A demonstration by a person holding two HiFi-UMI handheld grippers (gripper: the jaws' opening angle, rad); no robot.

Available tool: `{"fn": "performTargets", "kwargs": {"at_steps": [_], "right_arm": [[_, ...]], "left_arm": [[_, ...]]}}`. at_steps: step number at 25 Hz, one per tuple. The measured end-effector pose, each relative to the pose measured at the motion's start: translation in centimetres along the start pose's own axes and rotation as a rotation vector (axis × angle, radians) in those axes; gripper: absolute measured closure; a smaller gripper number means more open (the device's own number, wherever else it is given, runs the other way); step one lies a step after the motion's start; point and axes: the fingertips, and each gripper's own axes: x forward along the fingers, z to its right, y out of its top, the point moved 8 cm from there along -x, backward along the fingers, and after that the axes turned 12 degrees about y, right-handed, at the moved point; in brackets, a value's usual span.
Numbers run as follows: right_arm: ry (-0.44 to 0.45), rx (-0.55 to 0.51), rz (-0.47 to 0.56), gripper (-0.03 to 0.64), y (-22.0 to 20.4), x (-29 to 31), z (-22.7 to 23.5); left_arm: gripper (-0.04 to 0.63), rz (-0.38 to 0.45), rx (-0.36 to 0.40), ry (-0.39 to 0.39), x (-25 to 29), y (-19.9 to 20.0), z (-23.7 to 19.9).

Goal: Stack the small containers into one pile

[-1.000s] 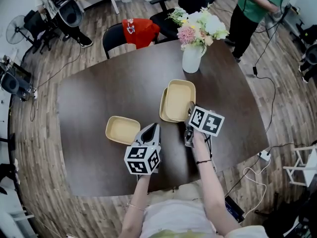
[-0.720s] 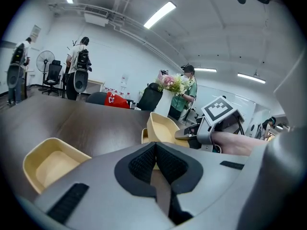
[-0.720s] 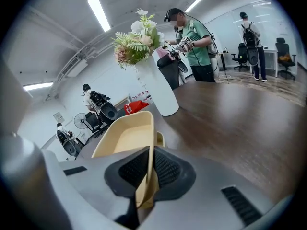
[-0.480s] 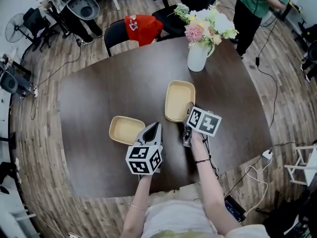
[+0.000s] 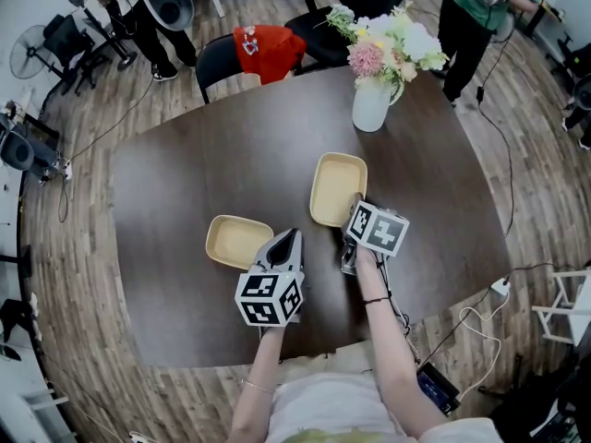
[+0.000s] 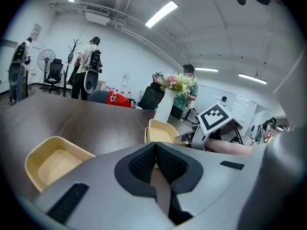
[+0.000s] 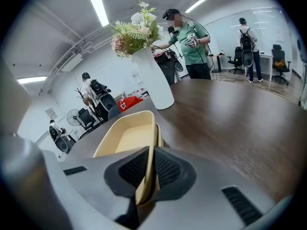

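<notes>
Two yellow rectangular containers sit nested in one pile [image 5: 336, 188] on the dark table [image 5: 203, 164]. My right gripper [image 5: 355, 205] is shut on the near rim of the top container [image 7: 128, 136]; the rim of the lower one [image 7: 158, 131] shows just beside it. A third yellow container [image 5: 236, 241] lies apart to the left, also in the left gripper view [image 6: 53, 158]. My left gripper [image 5: 288, 236] hovers just right of it, jaws shut and empty [image 6: 156, 148]. The left gripper view also shows the pile [image 6: 161, 131].
A white vase of flowers [image 5: 373, 105] stands at the table's far right, behind the pile [image 7: 154, 80]. A chair with a red cloth [image 5: 268, 48] is at the far edge. People stand around the room. The table's near edge [image 5: 305, 349] is close to me.
The top container has slid over the lower one, whose left edge no longer sticks out. My right gripper came down a little with it. The left gripper stayed put.
</notes>
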Motion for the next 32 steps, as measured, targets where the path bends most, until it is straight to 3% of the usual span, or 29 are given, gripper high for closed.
{"fn": "performTargets", "kwargs": {"at_steps": [14, 18, 23, 28, 32], "right_arm": [[-0.01, -0.138, -0.007, 0.574, -0.4, -0.1, -0.8], [-0.012, -0.188, 0.015, 0.501, -0.3, -0.5, -1.1], [0.005, -0.245, 0.035, 0.488, 0.0, -1.3, -1.8], [0.071, -0.291, 0.053, 0.489, 0.4, -2.3, -3.1], [0.139, -0.311, 0.03, 0.543, 0.2, -2.4, -3.9]], "left_arm": [[0.571, 0.014, -0.007, 0.007, -0.8, -0.2, -0.1], [0.571, 0.021, -0.008, 0.007, -1.1, -0.1, 0.0], [0.571, 0.037, -0.012, 0.014, -1.6, -0.1, -0.1], [0.571, 0.05, -0.026, 0.048, -2.5, -0.2, -0.8], [0.571, 0.067, -0.052, 0.096, -3.6, -0.6, -1.5]]}}
